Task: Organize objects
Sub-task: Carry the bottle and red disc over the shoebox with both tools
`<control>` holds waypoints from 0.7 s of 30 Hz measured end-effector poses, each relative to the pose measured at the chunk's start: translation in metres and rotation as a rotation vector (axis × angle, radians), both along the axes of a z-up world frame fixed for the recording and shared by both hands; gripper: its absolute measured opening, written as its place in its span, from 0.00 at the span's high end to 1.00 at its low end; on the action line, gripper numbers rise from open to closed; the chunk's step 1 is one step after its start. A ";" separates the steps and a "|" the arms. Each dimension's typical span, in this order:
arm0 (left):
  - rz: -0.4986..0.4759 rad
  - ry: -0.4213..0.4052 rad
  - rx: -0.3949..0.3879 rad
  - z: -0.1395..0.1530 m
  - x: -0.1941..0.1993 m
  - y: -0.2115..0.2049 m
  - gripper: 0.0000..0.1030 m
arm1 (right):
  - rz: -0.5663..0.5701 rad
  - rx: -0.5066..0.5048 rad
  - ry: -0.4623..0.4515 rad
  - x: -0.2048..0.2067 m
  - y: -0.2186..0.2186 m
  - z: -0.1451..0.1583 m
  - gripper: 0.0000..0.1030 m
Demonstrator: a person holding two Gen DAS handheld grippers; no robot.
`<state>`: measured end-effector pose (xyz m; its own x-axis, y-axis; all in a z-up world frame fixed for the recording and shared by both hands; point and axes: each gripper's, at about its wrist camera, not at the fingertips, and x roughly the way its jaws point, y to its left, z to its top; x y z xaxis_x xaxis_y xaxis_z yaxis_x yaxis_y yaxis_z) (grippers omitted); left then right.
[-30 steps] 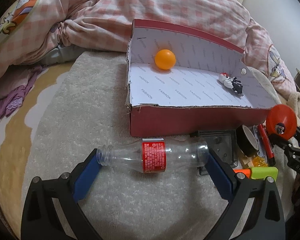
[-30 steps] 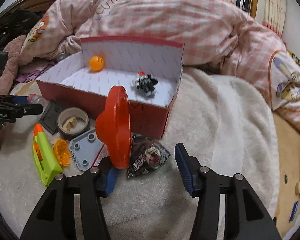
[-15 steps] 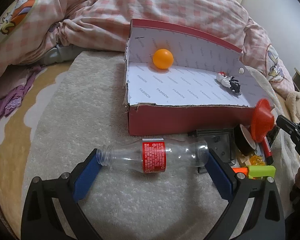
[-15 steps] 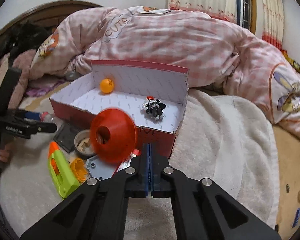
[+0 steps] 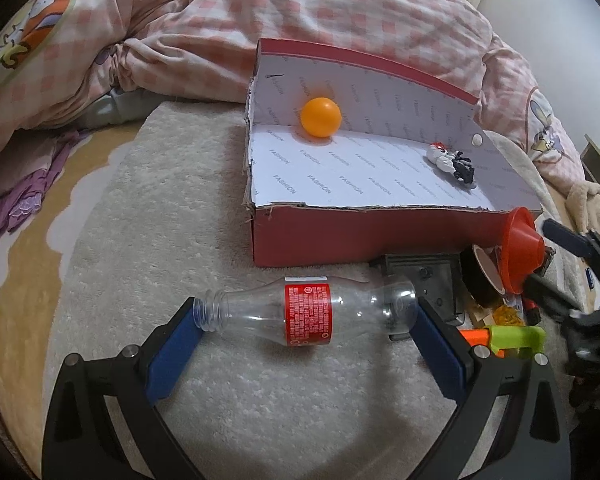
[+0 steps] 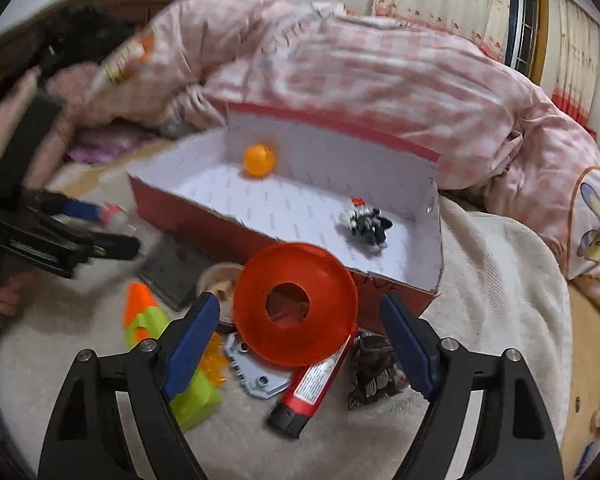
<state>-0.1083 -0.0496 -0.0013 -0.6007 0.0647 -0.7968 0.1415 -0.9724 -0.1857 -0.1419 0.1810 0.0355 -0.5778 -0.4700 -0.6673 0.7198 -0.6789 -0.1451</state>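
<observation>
A red shoebox (image 5: pixel 340 236) (image 6: pixel 204 216) lies open on the white blanket and holds an orange ball (image 5: pixel 321 117) (image 6: pixel 259 159) and a small black-and-white figure (image 5: pixel 452 162) (image 6: pixel 366 226). My left gripper (image 5: pixel 300 322) is open, its pads at the two ends of a clear plastic bottle (image 5: pixel 308 314) with a red label that lies on its side. My right gripper (image 6: pixel 296 340) is open. An orange funnel (image 6: pixel 296 310) (image 5: pixel 520 252) sits between its pads, mouth toward the camera.
In front of the box lie a green-and-orange toy gun (image 6: pixel 160 344), a tape roll (image 6: pixel 220 280), a grey plate (image 6: pixel 256 368), a red tube (image 6: pixel 312 384) and a dark patterned pouch (image 6: pixel 372 372). A pink checked quilt (image 5: pixel 180 20) is piled behind the box.
My right gripper shut on the funnel and lifted it half a second ago; now its jaws are open again with the funnel between them. The left gripper and bottle have hardly moved.
</observation>
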 end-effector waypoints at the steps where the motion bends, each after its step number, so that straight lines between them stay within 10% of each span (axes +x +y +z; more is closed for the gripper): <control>1: -0.002 0.000 0.001 0.000 0.000 0.000 0.02 | -0.009 0.024 0.005 -0.002 -0.004 -0.004 0.19; 21: -0.009 0.292 -0.061 0.083 0.048 0.006 0.02 | 0.017 -0.169 0.045 0.029 0.021 0.062 0.30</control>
